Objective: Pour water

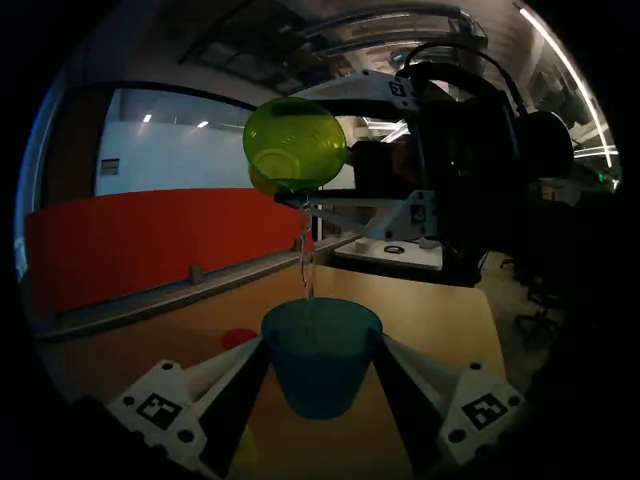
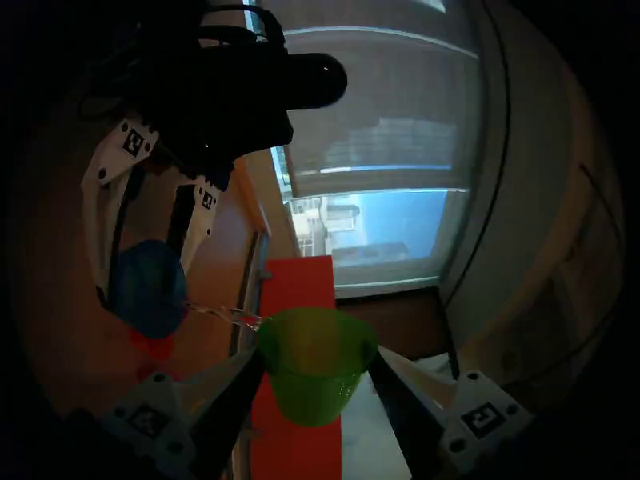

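- Blue cup (image 1: 322, 364) sat upright closest to the lens in the left gripper view, pinched between the 2 fingers of the left gripper (image 1: 322, 352), which were clenched on its sides.
- Above it hung the green cup (image 1: 292, 140), tipped far over so that its open mouth faced the camera.
- Holding that green cup was the right gripper (image 1: 294, 148), turned on its side (1 finger above the cup, 1 below), with both fingers pressed against it.
- Water (image 1: 305, 256) fell in a thin stream from the green cup's lowest rim into the mouth of the blue cup.
- Beneath the blue cup lay a wooden table (image 1: 432, 320); whether the cup touched it could not be told.
- On the table, just behind the left gripper's left finger, sat a small red round thing (image 1: 238, 336).
- Beyond the table's far edge ran a red partition (image 1: 160, 240).
- Seen in the right gripper view, the green cup sat close to the lens between that gripper's 2 fingers, and the stream ran from its rim to the blue cup, farther off between the other gripper's white fingers.
- How full either cup was could not be made out.
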{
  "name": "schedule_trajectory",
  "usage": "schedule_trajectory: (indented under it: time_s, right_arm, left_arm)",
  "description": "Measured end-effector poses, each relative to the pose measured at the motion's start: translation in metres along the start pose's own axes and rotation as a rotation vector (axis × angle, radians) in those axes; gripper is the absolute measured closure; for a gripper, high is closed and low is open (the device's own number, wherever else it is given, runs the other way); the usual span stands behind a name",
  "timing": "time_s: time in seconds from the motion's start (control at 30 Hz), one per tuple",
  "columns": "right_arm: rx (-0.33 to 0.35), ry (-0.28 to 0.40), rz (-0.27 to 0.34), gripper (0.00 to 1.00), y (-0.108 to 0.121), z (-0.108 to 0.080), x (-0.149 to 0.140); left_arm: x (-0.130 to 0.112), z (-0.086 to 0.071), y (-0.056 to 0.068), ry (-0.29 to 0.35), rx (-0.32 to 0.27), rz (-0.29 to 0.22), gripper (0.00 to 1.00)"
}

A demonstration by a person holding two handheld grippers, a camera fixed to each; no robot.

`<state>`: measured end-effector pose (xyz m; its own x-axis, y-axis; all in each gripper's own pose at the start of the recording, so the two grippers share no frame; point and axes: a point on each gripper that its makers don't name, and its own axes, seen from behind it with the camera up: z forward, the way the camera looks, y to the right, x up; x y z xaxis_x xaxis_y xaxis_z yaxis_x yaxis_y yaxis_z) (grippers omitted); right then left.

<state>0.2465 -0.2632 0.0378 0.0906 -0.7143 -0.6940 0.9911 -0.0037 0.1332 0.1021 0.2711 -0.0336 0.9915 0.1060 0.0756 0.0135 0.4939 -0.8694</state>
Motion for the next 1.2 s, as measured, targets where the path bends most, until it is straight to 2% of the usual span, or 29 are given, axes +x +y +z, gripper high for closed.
schedule_trajectory:
  time_s: [1.2]
  right_arm:
    - [-0.051,0.007,-0.185,0.1,0.018,0.002,0.012]
  left_arm:
    - [0.0,0.001,0.001,0.005,0.002,-0.002,0.15]
